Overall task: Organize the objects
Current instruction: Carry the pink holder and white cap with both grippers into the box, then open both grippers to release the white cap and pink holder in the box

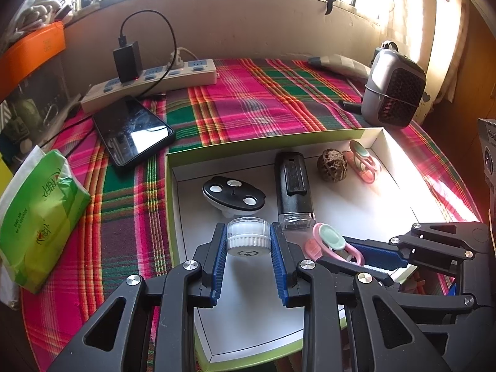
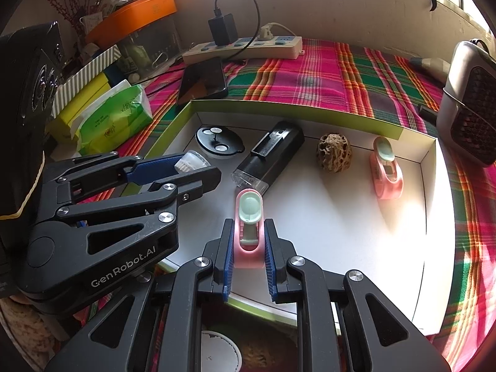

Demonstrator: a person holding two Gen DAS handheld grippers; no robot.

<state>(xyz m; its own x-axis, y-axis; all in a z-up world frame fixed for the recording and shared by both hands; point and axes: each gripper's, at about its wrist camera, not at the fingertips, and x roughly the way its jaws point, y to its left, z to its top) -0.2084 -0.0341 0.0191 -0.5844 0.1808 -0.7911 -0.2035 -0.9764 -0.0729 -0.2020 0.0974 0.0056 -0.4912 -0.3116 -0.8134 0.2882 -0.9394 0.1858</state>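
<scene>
A shallow white box with a green rim (image 1: 169,186) (image 2: 279,107) lies on the plaid cloth. My left gripper (image 1: 248,238) is shut on a small clear-capped white brush head (image 1: 247,237) (image 2: 192,159), above the box's near left part. My right gripper (image 2: 248,237) is shut on a pink clip with a mint lever (image 2: 249,223) (image 1: 331,243), over the box's near middle. On the box floor lie a black oval shaver head (image 1: 233,192) (image 2: 219,142), a black trimmer body (image 1: 293,186) (image 2: 269,155), a brown walnut (image 1: 331,165) (image 2: 335,152) and a second pink clip (image 1: 364,161) (image 2: 386,169).
On the cloth behind the box lie a black phone (image 1: 133,133) (image 2: 203,79) and a power strip with a charger (image 1: 148,82) (image 2: 245,46). A green tissue pack (image 1: 40,217) (image 2: 114,117) sits at left. A grey heater (image 1: 392,90) (image 2: 468,105) stands at right.
</scene>
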